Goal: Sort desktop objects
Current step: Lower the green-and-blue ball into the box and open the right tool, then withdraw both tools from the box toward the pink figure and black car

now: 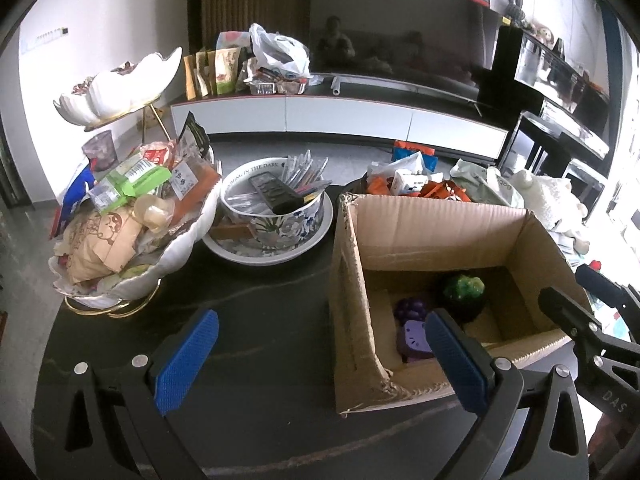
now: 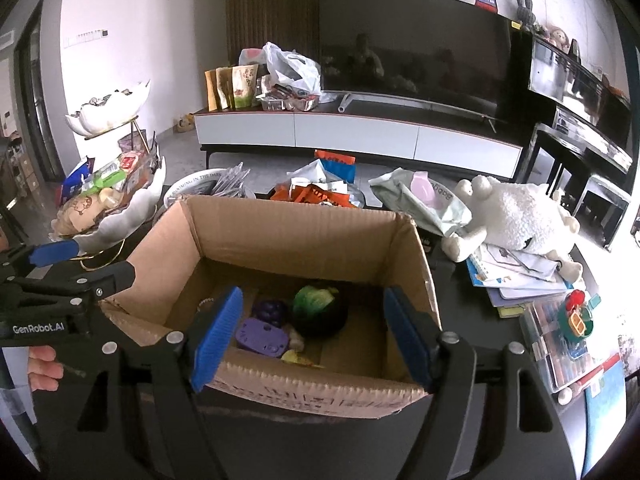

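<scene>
Home living room. Big dark TV [image 2: 412, 52] on a long low white media cabinet [image 2: 352, 136] across the upper middle of frame, snack pouches [image 2: 232, 88] and a plastic bag [image 2: 294, 66] piled on the cabinet's left end. Dark table [image 1: 256, 320] in the foreground is cluttered: tiered white snack dish [image 1: 120, 84] at left, plush toy [image 2: 516, 216] at right, cardboard box [image 2: 304, 224] centre
</scene>
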{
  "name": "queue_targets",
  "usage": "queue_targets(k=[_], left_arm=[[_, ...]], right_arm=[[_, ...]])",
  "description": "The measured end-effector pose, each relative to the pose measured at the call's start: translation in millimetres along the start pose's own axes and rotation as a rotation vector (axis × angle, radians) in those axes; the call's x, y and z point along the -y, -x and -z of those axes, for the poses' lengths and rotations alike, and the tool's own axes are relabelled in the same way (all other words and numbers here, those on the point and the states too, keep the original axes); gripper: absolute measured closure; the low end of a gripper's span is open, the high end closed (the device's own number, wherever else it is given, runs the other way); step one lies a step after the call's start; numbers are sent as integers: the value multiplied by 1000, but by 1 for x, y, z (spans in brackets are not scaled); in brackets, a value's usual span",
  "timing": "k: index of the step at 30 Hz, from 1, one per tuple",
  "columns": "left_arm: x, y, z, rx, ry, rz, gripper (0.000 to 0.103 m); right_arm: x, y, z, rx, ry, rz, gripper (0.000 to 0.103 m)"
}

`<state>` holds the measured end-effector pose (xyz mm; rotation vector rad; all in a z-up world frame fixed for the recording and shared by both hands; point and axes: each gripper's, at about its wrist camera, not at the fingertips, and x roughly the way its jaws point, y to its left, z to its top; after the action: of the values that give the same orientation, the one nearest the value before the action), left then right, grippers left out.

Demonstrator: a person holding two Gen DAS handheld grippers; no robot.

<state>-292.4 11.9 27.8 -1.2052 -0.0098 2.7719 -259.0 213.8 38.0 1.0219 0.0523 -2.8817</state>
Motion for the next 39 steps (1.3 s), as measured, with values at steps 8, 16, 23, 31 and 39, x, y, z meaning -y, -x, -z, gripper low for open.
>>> queue_targets(k=[8, 16, 23, 31, 39], left_arm=[[1, 6, 3, 1, -5, 0, 1], [3, 17, 5, 10, -15, 0, 1], [6, 24, 11, 4, -30, 1, 1], [8, 35, 16, 10, -34, -6, 1], [13, 48, 22, 12, -53, 2, 1]], right_arm=[[0, 4, 5, -6, -4, -4, 30], [-3, 15, 8, 2, 5, -1, 30], [-7, 25, 11, 4, 14, -3, 30], [-7, 38, 16, 10, 11, 2, 29], [-8, 53, 22, 15, 12, -1, 29]])
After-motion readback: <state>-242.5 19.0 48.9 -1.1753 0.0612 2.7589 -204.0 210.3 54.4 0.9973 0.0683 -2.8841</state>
